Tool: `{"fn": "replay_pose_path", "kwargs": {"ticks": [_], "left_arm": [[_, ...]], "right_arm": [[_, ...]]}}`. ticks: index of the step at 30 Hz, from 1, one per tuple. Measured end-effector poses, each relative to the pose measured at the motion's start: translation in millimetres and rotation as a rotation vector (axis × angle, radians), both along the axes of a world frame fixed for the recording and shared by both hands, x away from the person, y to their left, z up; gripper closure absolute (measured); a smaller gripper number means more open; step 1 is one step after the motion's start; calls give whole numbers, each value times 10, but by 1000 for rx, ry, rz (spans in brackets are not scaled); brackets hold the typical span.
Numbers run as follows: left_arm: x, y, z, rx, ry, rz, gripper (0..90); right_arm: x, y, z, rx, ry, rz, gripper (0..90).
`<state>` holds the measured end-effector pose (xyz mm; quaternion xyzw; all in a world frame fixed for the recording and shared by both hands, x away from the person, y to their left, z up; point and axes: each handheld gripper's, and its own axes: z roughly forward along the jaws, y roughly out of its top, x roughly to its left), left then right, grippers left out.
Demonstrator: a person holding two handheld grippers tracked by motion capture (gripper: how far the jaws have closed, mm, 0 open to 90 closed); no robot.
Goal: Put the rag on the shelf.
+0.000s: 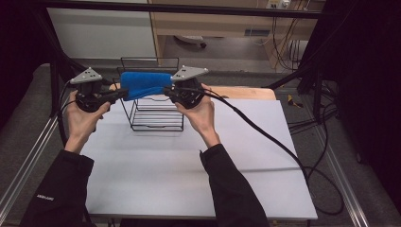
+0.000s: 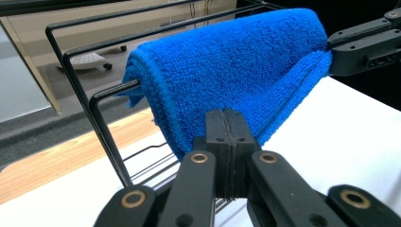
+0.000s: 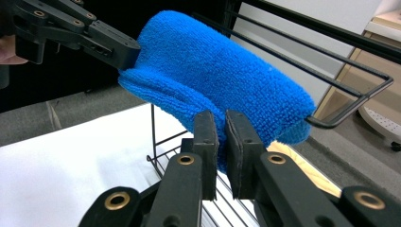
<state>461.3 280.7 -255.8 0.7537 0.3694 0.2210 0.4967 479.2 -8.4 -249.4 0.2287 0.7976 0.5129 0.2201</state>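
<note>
White table [image 1: 189, 170] w/ wire rack [image 1: 156, 113]; both hand-held grippers pinch blue towel [image 1: 144, 84] ends; high view adds forearms.

Left sleeve [image 1: 56, 189]: small pale print near the cuff, too small and blurred to read.
Wall socket plate [image 1: 278, 4]: no legible marking.
Shelf label strip [image 1: 257, 32]: a bluish strip on the wooden unit, its characters unreadable.
Readable text overall: none.
</note>
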Motion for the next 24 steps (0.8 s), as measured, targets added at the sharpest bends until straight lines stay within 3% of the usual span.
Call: {"fn": "replay_pose_path", "kwargs": {"ticks": [4, 7, 11, 14, 16, 20, 24], "left_arm": [[25, -15, -28, 9, -1, 9, 900], [37, -15, -47, 12, -5, 13, 900], [51, -14, -90, 7, -10, 19, 900], [61, -20, -133, 17, -10, 24, 900], [66, -22, -162, 19, -11, 23, 900], [79, -24, -211, 15, -9, 23, 900], [92, -34, -252, 5, -11, 24, 900]], "right_arm": [[2, -4, -7, 2, 2, 2, 822], [2, -10, -3, 8, 1, 8, 756], [-3, -47, -10, 77, 32, 36, 704], [9, -53, -31, 68, 46, 30, 709], [19, -62, -58, 83, 70, 37, 753], [53, -90, -131, 61, 113, 9, 884], [102, -119, -225, 40, 109, -36, 900]]}}
